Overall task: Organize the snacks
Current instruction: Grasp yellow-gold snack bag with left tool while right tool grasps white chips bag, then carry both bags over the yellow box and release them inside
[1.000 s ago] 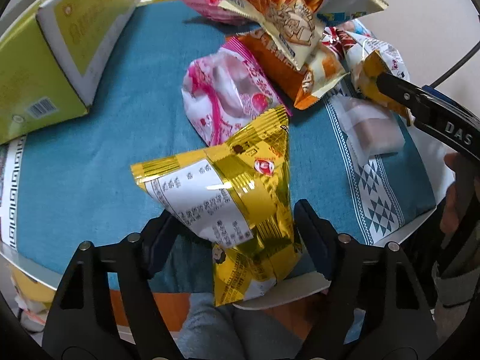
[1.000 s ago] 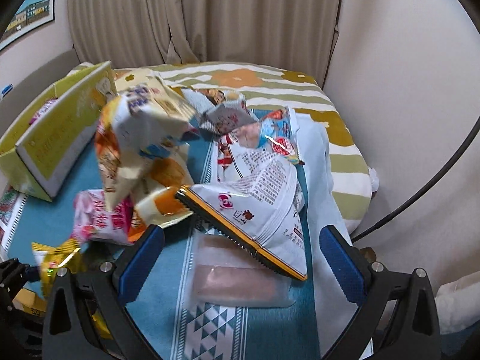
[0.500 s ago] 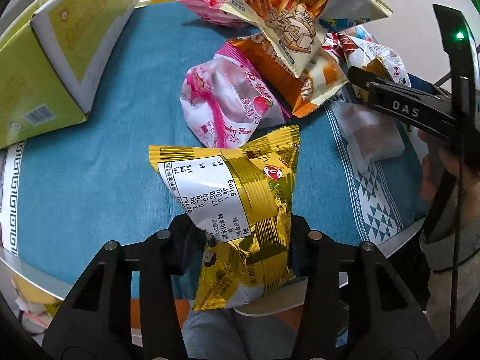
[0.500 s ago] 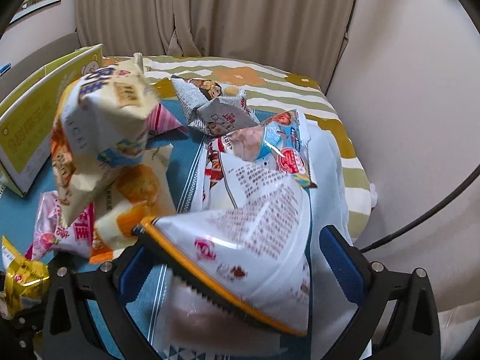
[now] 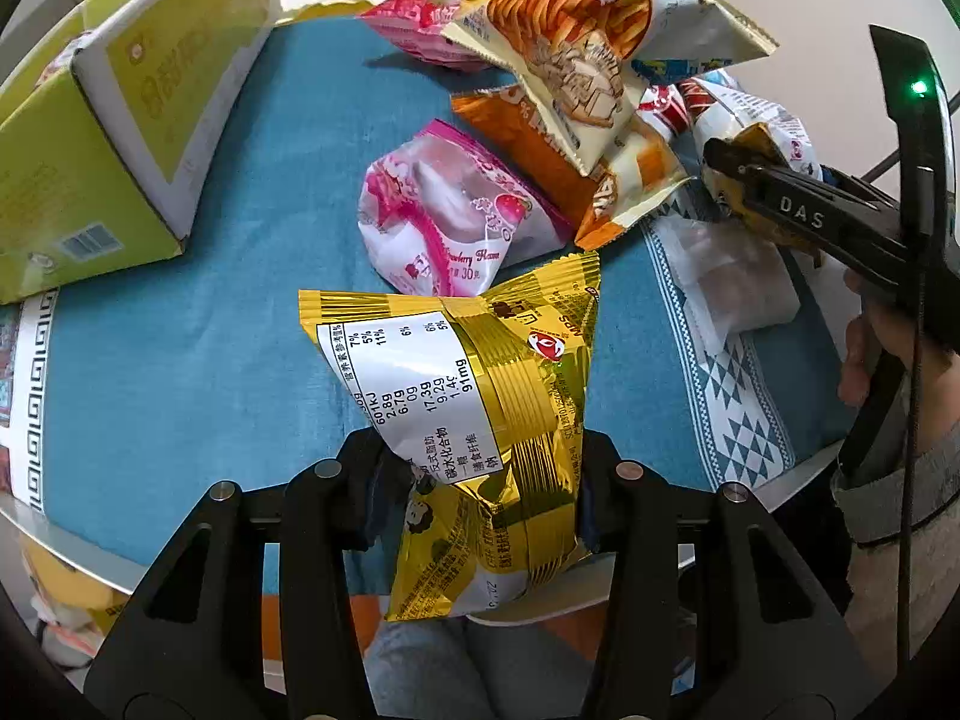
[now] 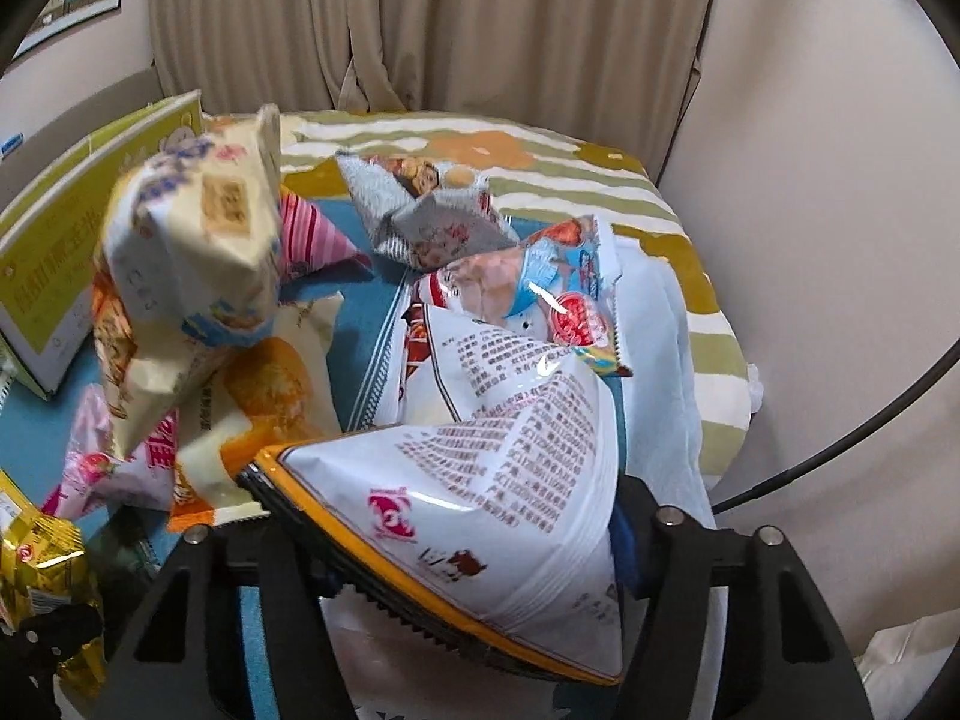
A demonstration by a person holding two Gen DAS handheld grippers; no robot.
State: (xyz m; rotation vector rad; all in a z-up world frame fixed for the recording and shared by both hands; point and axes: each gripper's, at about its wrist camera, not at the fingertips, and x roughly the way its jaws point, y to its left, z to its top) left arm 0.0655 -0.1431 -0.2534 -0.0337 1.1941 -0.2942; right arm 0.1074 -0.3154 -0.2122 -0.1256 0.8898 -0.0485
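Two claws clamped: left claw (image 5: 480,480) on gold packet (image 5: 474,396), right claw (image 6: 480,552) on white packet (image 6: 498,498).

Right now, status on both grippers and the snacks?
Left gripper shut on gold packet. Right gripper just closed on white packet. Snack pile on blue cloth; yellow box clear.

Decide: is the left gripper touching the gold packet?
Touching. The left wrist view shows the left gripper with both fingers pressed against the gold packet.
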